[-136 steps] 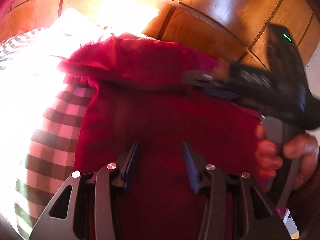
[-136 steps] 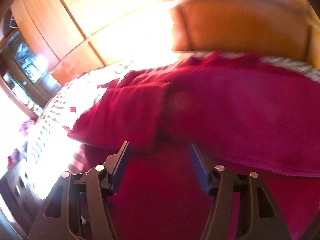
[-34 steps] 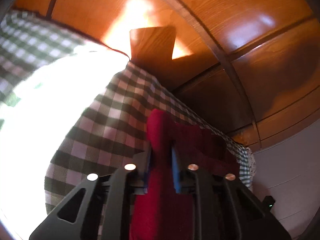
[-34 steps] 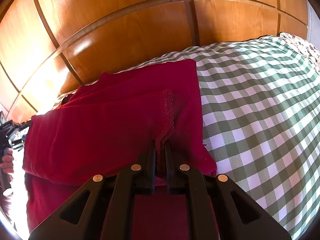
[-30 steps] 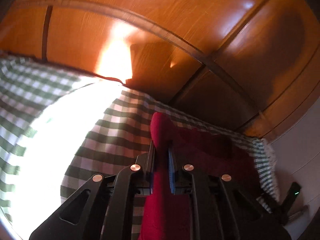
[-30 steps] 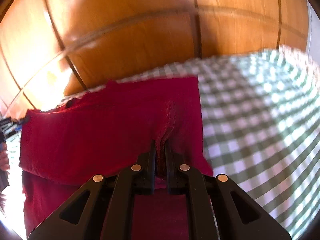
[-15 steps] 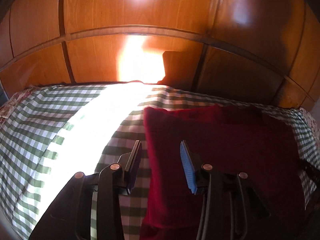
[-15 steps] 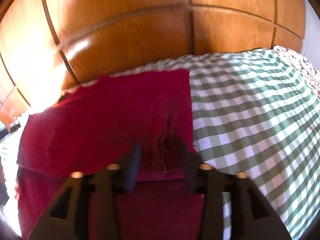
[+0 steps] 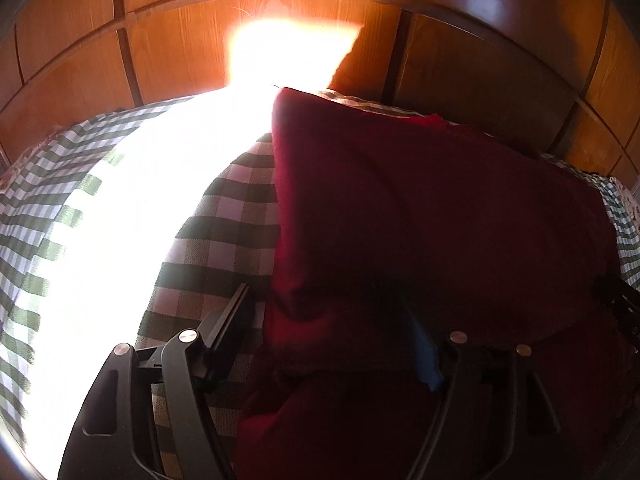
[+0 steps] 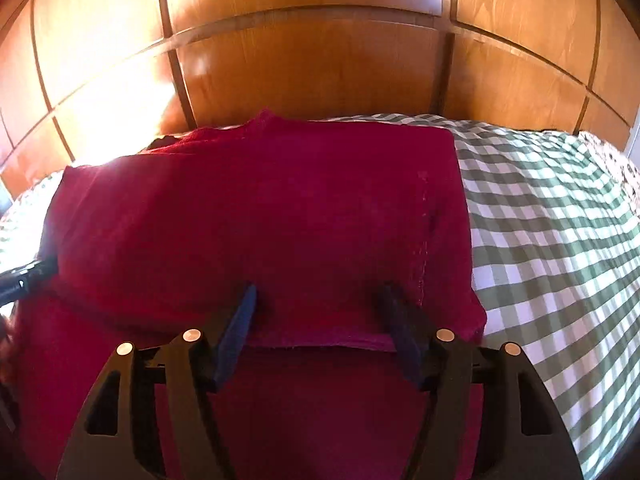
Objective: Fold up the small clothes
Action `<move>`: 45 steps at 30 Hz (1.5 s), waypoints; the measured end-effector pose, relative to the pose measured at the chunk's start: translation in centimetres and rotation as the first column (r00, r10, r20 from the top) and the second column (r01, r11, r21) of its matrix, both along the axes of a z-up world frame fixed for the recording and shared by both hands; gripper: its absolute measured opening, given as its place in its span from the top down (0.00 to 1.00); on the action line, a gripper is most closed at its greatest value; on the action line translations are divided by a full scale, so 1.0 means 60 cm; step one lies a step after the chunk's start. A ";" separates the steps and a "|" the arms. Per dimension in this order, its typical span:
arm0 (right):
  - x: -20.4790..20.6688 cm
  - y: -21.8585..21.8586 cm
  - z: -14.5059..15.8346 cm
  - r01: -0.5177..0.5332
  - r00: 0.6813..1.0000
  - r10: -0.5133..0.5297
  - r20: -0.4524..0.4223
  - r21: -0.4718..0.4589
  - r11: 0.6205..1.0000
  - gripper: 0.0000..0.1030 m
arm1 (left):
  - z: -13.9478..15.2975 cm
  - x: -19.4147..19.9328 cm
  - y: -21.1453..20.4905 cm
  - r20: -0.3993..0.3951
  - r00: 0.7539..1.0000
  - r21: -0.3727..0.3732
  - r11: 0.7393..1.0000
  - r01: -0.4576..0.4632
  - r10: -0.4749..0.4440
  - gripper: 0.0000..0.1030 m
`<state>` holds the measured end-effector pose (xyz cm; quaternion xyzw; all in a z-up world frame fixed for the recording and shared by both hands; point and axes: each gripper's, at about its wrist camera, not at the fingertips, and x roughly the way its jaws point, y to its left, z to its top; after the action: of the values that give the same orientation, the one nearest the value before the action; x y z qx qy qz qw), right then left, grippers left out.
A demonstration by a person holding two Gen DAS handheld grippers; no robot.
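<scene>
From the left wrist view, the left gripper (image 9: 324,320) has its fingers (image 9: 230,320) spread wide, having just been opening; the near edge of the red garment (image 9: 420,220) lies between them, but neither pad presses on it. The garment lies folded on the green checked bedcover (image 9: 224,232), its left edge straight and its upper layer doubled over a lower one. Strong sunlight washes out the cover to the left. A wooden panelled wall (image 9: 160,40) stands behind the bed.

From the right wrist view, the right gripper (image 10: 318,320) is likewise open, its fingers (image 10: 240,320) apart over the garment's (image 10: 260,208) folded near edge with nothing clamped. The garment lies flat on the bedcover (image 10: 540,220), a stitched seam running down near its right edge. No containers appear in either view.
</scene>
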<state>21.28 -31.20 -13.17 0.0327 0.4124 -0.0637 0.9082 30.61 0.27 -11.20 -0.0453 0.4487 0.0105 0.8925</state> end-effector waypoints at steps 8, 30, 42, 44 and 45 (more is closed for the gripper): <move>-0.009 0.002 -0.003 -0.003 1.000 0.003 0.017 0.013 1.000 0.37 | 0.068 -0.063 -0.029 0.060 0.997 0.015 0.999 -0.042 0.042 0.33; -0.045 0.040 0.036 -0.045 0.999 0.045 0.020 0.017 0.999 0.06 | 0.109 -0.243 -0.047 0.097 0.995 0.006 1.000 -0.008 0.007 0.28; -0.147 -0.004 0.051 0.011 1.000 -0.011 -0.008 0.066 0.998 0.06 | 0.084 -0.299 -0.053 0.058 0.998 0.003 1.000 0.010 -0.010 0.28; -0.167 -0.020 0.047 0.040 0.999 -0.038 -0.019 0.075 0.996 0.06 | 0.080 -0.308 -0.052 0.054 0.998 0.003 1.000 0.010 -0.010 0.28; -0.178 -0.030 0.044 0.055 0.998 -0.053 -0.027 0.081 0.995 0.06 | 0.076 -0.312 -0.050 0.052 0.999 0.004 1.000 0.009 -0.009 0.28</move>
<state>10.59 -32.97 -10.54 0.0801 0.4249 -0.0716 0.8988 11.91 -2.74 -6.62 -0.0419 0.4256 0.0060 0.9039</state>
